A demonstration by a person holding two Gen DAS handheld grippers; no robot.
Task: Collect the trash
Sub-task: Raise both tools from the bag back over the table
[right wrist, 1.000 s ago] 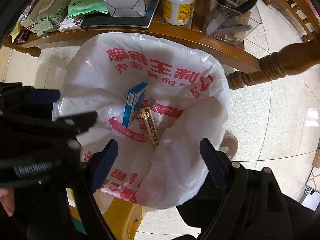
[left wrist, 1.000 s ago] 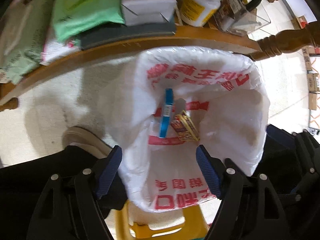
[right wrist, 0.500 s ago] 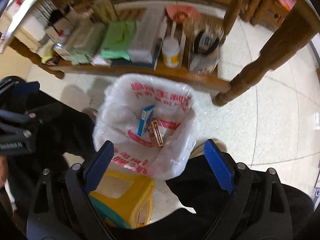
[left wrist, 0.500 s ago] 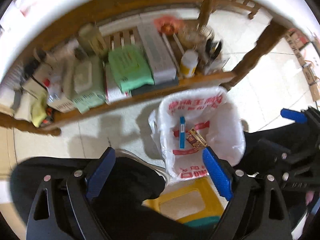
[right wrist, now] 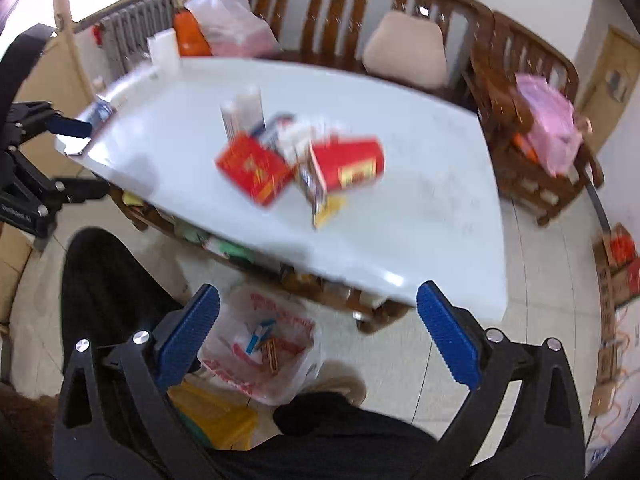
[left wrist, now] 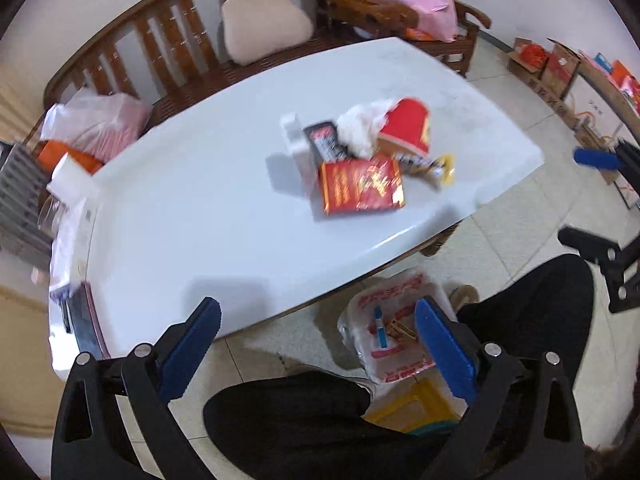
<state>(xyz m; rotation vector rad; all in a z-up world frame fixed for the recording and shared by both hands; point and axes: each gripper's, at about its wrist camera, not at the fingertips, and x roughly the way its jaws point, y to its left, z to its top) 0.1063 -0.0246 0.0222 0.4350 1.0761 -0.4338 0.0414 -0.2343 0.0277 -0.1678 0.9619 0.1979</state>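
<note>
On the white table [left wrist: 192,216] lie a red box with gold print [left wrist: 361,187], a red cup [left wrist: 408,130] and a yellow wrapper [left wrist: 445,168]. Below the table's near edge, a white bag with red lettering [right wrist: 264,354] holds a blue box [right wrist: 259,338].

A white counter [left wrist: 192,216] carries a tight cluster of litter near its far half: a flat red box [left wrist: 361,186], a red paper cup [left wrist: 406,130] on its side, a black wrapper [left wrist: 325,141], crumpled white paper [left wrist: 360,130], an upright white box [left wrist: 298,148] and what may be a yellow wrapper [left wrist: 444,168] (motion blur smears the detail). Below the counter's near edge, on the pale tiled floor [right wrist: 452,344], stands a white plastic bag [right wrist: 260,344] with red print, beside a yellow stool [right wrist: 216,420].
</note>
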